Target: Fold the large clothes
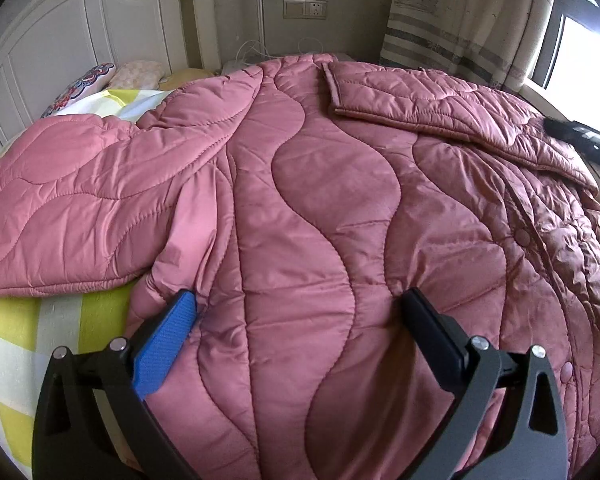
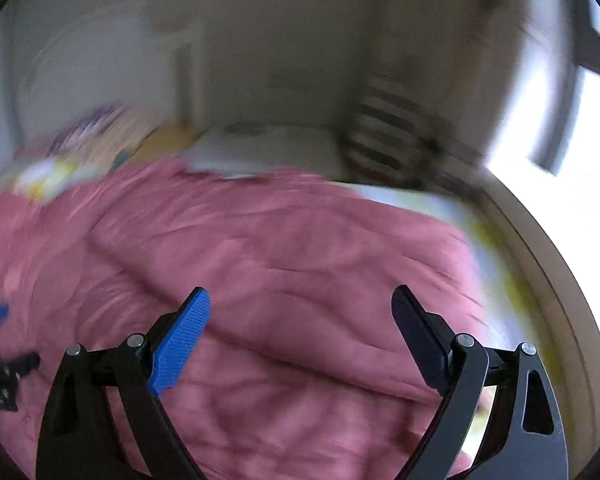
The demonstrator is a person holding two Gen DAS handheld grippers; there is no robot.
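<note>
Pink quilted coat (image 1: 308, 208), padded, wavy stitching, spread flat over a bed with a yellow-and-white checked sheet (image 1: 16, 344). One sleeve (image 1: 80, 200) lies out to the left of the body; the other sleeve (image 1: 428, 104) is folded across the upper right part, its cuff end pointing toward the middle. Snap buttons (image 1: 522, 236) run along the right edge (two can be made out).

Left claw (image 1: 300, 300): jaws spread wide, tips pressed down into the coat's fabric, one blue pad and one dark; nothing is pinched between them.

Right claw (image 2: 300, 296): jaws likewise wide apart, above the coat (image 2: 280, 280), gripping nothing. This view is heavily blurred, so finer detail cannot be told. The right claw's dark body (image 1: 580, 138) shows at the far right edge of the left view, near the folded sleeve.

Surroundings: white panelled headboard (image 1: 80, 32), patterned pillows (image 1: 100, 76), wall socket (image 1: 305, 9), printed curtain (image 1: 472, 16), bright window (image 1: 580, 52).
</note>
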